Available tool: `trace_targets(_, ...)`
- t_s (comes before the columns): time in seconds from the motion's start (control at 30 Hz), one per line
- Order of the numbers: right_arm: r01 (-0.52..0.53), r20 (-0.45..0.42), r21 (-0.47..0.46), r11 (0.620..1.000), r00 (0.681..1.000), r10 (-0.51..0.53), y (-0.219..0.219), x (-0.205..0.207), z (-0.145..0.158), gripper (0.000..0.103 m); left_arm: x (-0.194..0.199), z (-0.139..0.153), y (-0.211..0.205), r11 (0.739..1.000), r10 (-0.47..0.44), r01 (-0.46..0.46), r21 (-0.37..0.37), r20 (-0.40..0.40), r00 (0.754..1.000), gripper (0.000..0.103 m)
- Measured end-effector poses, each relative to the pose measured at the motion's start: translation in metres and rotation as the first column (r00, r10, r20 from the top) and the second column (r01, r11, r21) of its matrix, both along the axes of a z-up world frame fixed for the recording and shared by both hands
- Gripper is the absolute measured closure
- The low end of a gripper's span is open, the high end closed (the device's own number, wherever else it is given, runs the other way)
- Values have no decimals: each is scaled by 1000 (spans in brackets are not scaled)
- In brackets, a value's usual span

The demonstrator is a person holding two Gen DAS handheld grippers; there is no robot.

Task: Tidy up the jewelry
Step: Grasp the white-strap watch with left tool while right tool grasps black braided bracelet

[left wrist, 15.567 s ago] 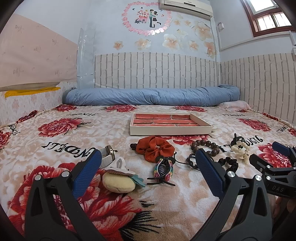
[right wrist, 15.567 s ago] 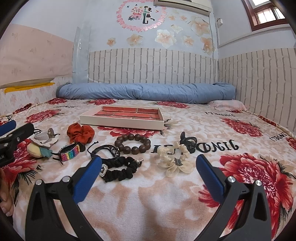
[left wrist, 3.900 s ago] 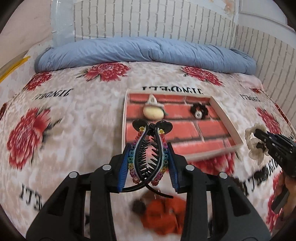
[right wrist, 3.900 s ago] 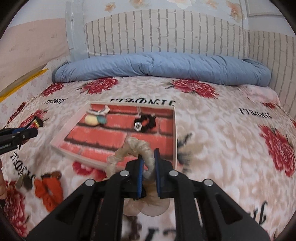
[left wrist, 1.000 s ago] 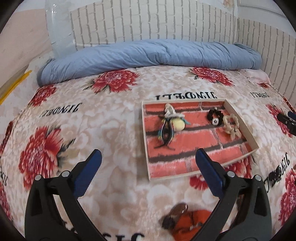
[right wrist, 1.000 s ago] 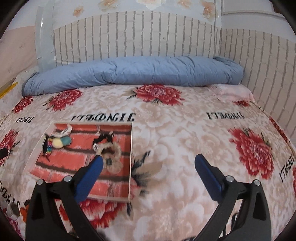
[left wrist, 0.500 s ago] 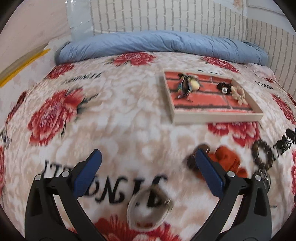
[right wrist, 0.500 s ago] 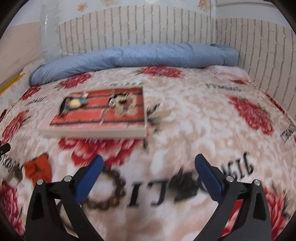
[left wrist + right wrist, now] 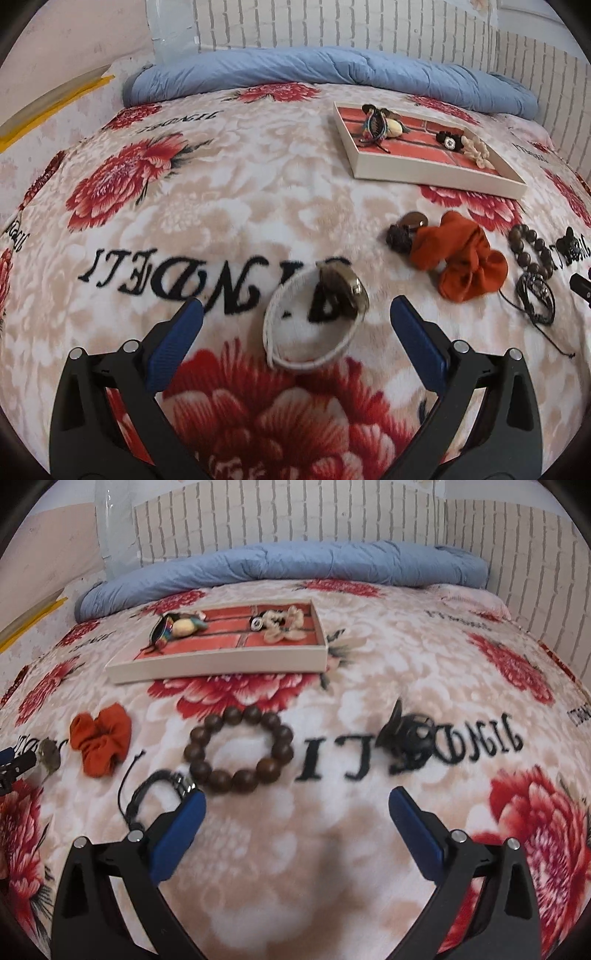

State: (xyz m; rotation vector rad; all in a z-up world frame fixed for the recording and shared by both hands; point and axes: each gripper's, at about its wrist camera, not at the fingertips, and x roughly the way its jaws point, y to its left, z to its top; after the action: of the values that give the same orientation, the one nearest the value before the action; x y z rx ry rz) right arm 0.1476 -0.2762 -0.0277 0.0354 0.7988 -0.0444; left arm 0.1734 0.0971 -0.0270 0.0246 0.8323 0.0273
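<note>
My left gripper [image 9: 295, 325] is open and empty, low over the blanket, with a white-strap watch [image 9: 314, 325] lying between its fingers. My right gripper [image 9: 297, 812] is open and empty, just short of a brown bead bracelet [image 9: 240, 749]. A black cord bracelet [image 9: 155, 790] lies by its left finger and a black hair clip [image 9: 406, 738] ahead to the right. An orange scrunchie [image 9: 461, 258] lies right of the watch. The tray [image 9: 436, 177] holds a colourful claw clip [image 9: 373, 125], a yellow clip, a black scrunchie and a cream scrunchie [image 9: 284, 626].
A rolled blue quilt [image 9: 332, 74] lies along the brick-pattern wall behind the tray. A small dark brown hair tie [image 9: 402, 229] lies left of the orange scrunchie. The flowered blanket [image 9: 184, 221] covers the whole bed.
Both grippers have come down and closer to the blanket. The watch now lies between the left fingers; the bead bracelet is nearer the right gripper.
</note>
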Motion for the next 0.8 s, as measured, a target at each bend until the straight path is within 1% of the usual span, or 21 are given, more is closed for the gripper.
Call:
trace_targets(0.1, -2, -9, -13, 1000, 1000, 2, 6, -2, -5, 6, -5, -5, -2, 1000, 1, -1, 25, 6, 1000, 5)
trace_targets(0.2, -7, -6, -31, 999, 1000, 7, 12, -4, -6, 6, -9, -10, -4, 999, 0, 0, 34, 4, 1000, 5)
trace_targets(0.37, -27, -11, -51, 998, 1000, 26, 24, -4, -7, 6, -9, -10, -3, 1000, -13, 13, 16, 4, 1000, 5)
trace_targets(0.6, -69, -29, -67, 995, 997, 67, 40, -1, -9, 6, 0, -17, 2, 1000, -5, 5, -7, -32, 999, 5)
trace_targets(0.7, -83, -38, -71, 994, 996, 81, 45, 1, -11, 7, 7, -19, 3, 1000, -6, 6, -4, -50, 999, 5)
trace_targets(0.77, -90, -46, -65, 994, 995, 87, 48, 3, -13, 12, 11, -20, 3, 1000, -11, 11, -2, -59, 998, 5)
trace_targets(0.8, -91, -53, -64, 994, 995, 88, 48, 4, -14, 19, 12, -21, 3, 1000, -14, 14, 0, -62, 998, 5)
